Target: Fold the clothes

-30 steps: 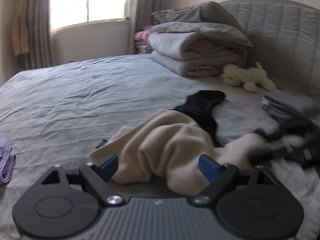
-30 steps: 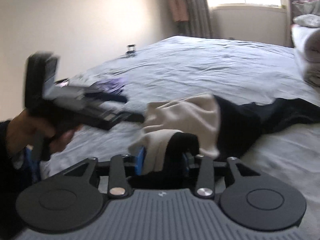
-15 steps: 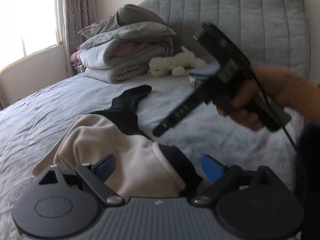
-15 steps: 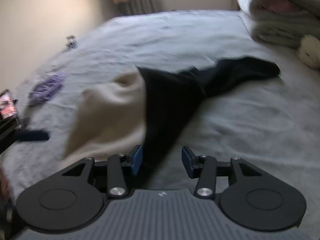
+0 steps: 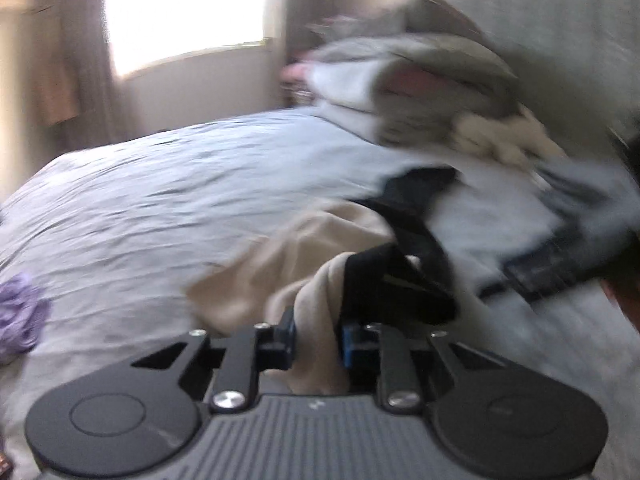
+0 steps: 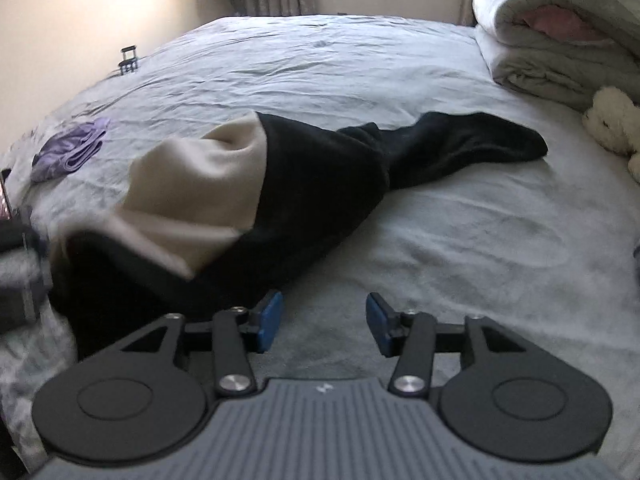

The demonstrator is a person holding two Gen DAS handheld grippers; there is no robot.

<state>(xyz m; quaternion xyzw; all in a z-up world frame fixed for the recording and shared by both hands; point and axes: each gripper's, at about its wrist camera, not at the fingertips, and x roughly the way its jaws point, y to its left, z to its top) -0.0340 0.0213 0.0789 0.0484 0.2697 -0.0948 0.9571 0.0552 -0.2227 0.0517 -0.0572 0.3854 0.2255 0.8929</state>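
A wide bed (image 6: 460, 216) covered in a pale blue-grey wrinkled sheet fills both views. Across its middle lies a two-tone garment (image 6: 256, 196), part cream and part black, bunched and unfolded, with a black sleeve or leg trailing toward the headboard side. In the left wrist view, which is blurred by motion, the left gripper (image 5: 316, 340) is clamped on a gathered fold of that garment, cream cloth and black trim pinched between its blue pads (image 5: 347, 345), the cloth lifted off the sheet at that point. In the right wrist view the right gripper (image 6: 320, 322) has its blue-padded fingers spread apart with nothing between them; it hovers over bare sheet just beside the garment's black edge, its left finger close to the cloth. A stack of folded grey, white and pink bedding (image 6: 560, 40) sits at the far right corner of the bed, with a fluffy cream soft toy (image 6: 612, 124) beside it. A small crumpled purple cloth (image 6: 72, 150) lies well apart from the garment near the left edge of the bed. A bright window (image 5: 184, 12) with curtains stands behind the bed. A tiny pale mark sits on each gripper's ribbed grey body; no writing can be read anywhere.
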